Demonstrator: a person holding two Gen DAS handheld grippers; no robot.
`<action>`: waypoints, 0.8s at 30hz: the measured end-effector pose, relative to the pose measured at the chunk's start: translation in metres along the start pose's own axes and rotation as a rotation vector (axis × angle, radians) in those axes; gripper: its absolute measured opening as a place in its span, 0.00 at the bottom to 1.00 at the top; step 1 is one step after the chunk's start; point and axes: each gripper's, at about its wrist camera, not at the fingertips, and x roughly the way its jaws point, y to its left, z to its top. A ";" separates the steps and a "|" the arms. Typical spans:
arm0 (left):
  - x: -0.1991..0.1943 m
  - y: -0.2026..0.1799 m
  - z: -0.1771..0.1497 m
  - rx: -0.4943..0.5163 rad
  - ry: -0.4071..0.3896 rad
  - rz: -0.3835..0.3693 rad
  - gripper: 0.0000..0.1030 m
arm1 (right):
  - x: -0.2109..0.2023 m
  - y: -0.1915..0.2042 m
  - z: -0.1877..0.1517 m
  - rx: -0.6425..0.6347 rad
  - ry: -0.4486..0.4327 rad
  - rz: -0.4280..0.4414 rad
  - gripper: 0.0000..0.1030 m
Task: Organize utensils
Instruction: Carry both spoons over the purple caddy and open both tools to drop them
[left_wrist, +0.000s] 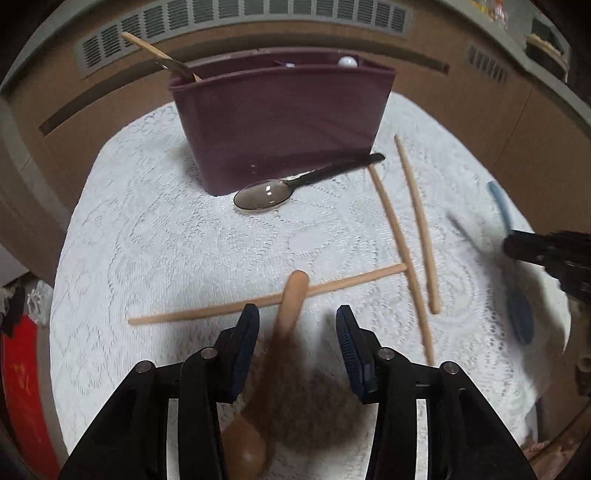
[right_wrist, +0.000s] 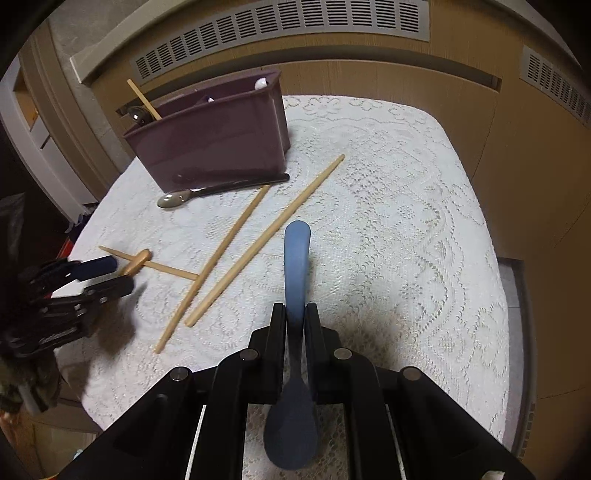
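Note:
My left gripper (left_wrist: 297, 325) is open over the lace cloth. A blurred brown spoon (left_wrist: 291, 295) lies between its fingers, handle pointing away, and neither pad touches it. My right gripper (right_wrist: 295, 317) is shut on a blue spoon (right_wrist: 297, 254), handle forward and bowl back by the camera. A purple utensil holder (left_wrist: 280, 122) stands at the back, with a chopstick and a spoon in its left end. A dark clear spoon (left_wrist: 266, 194) lies at its foot. Three wooden chopsticks (left_wrist: 399, 236) lie loose on the cloth, one crosswise under the brown spoon.
The white lace cloth (right_wrist: 406, 221) covers a small table whose edges fall away close on the left and right. A wooden wall with a vent grille (right_wrist: 295, 22) stands just behind the holder. A red object (left_wrist: 22, 369) sits low on the left.

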 end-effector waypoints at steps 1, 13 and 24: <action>0.005 0.003 0.003 -0.005 0.022 0.001 0.31 | -0.004 0.000 -0.001 0.002 -0.005 0.008 0.10; -0.033 0.015 -0.015 -0.205 -0.163 -0.073 0.12 | -0.034 0.011 -0.003 -0.014 -0.056 0.060 0.10; -0.138 0.013 0.000 -0.236 -0.447 -0.113 0.12 | -0.081 0.036 0.001 -0.091 -0.163 0.115 0.10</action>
